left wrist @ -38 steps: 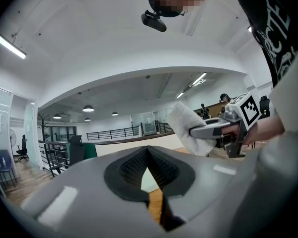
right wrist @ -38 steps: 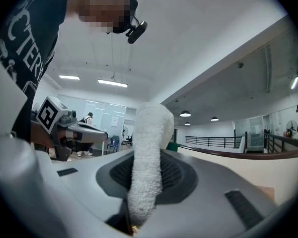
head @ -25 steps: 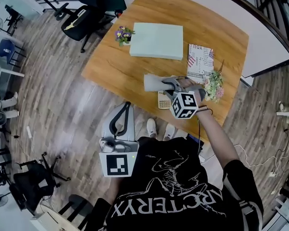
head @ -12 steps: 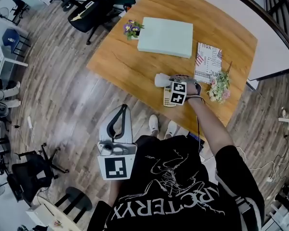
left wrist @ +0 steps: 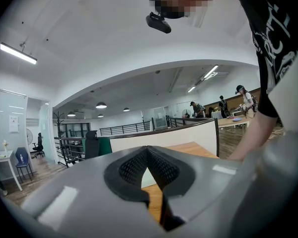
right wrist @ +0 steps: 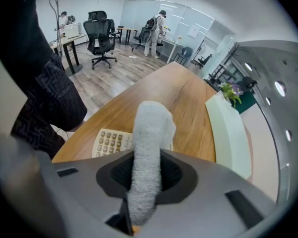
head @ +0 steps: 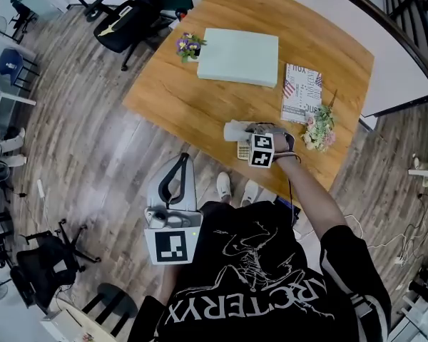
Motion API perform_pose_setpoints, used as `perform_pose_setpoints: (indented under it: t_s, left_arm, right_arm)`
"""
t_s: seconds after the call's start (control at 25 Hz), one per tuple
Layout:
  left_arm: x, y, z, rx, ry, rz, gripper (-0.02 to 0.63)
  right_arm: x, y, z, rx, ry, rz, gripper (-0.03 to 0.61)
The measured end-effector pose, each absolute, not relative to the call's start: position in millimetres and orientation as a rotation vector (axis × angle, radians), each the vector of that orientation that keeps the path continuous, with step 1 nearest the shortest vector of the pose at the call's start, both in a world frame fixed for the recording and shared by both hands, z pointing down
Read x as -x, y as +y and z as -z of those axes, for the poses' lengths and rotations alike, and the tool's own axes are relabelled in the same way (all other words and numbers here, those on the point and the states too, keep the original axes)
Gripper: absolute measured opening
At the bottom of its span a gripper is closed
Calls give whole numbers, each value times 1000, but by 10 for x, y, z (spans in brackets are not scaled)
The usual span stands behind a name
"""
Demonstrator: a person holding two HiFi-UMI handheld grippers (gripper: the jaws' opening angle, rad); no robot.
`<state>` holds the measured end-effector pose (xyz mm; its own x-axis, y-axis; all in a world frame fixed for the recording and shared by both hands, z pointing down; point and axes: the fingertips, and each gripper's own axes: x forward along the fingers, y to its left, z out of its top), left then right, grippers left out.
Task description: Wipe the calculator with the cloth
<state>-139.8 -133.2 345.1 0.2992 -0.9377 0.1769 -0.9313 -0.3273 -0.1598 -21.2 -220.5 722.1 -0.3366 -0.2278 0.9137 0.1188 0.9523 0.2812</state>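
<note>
While the left gripper [head: 180, 166] hangs idle by the person's waist in the head view, the right gripper [head: 248, 132] holds the cloth [head: 235, 129] over the calculator [head: 243, 150]. The left gripper view shows its jaws pressed together, empty. In the right gripper view the jaws clamp the rolled cloth, with the calculator just below and left of them; wiping seems in hand, and next comes a sweep across the keys.
</note>
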Motion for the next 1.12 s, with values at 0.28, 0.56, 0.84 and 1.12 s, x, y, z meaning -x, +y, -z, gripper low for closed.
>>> perform_pose_setpoints:
  t_s: [0.28, 0.56, 0.84, 1.12]
  left_arm:
    - [1326, -1391, -3497, 2547, 1780, 349, 9]
    - [1289, -1443, -3508, 2563, 1774, 332, 9]
    - [1289, -1448, -3509, 2571, 1759, 332, 9]
    - [1280, -1458, -3495, 2570, 1762, 331, 9]
  right_arm:
    - [182, -1654, -7228, 9, -1881, 395, 91]
    - [136, -1223, -7246, 105, -1889, 333, 91]
    - [186, -891, -7319, 174, -1896, 298, 91]
    - [196, -867, -7309, 153, -1945, 241, 91]
